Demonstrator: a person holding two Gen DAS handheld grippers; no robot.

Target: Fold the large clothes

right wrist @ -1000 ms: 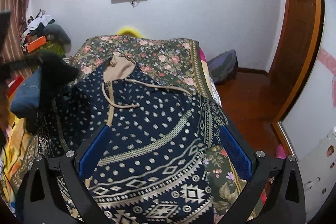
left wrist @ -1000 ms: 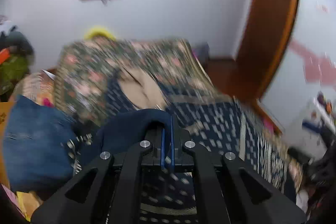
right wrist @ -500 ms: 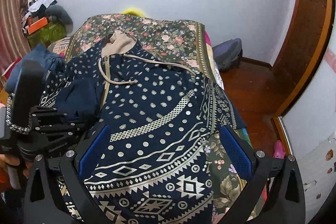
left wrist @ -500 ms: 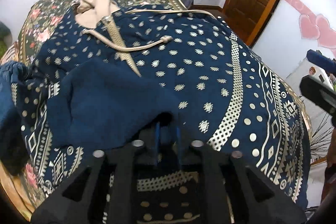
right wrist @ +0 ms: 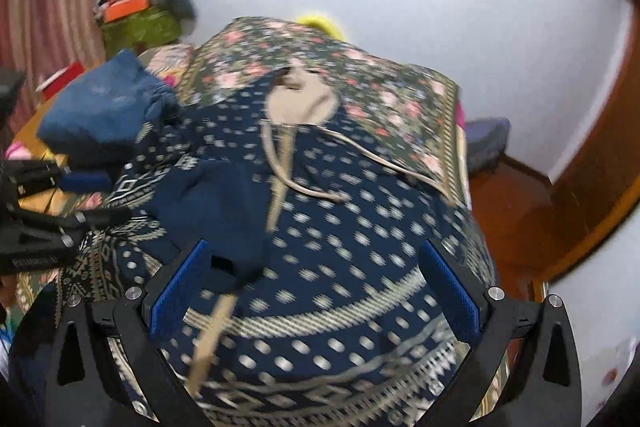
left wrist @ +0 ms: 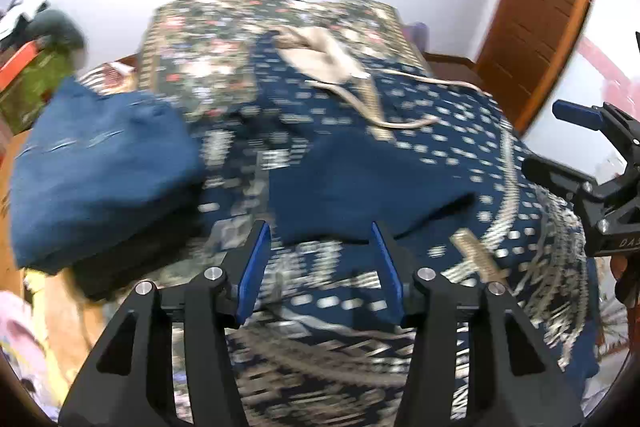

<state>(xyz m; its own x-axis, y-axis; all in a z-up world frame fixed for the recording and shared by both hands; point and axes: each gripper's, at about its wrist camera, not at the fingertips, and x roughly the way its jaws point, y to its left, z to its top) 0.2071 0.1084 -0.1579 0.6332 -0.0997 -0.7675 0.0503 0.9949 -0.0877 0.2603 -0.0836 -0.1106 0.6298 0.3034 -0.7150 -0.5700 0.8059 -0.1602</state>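
The patterned hoodie [left wrist: 400,155] lies flat on the floral bed [right wrist: 360,67], just beyond the spread, empty left gripper [left wrist: 320,263]. The right gripper [right wrist: 316,303] also gapes empty above it. Its long axis runs from lower frame to the hood [right wrist: 300,103] at upper center.

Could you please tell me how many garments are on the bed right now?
2 that I can see: a patterned hoodie spread across the bed, and a folded blue garment at its left edge. Others may be hidden underneath.
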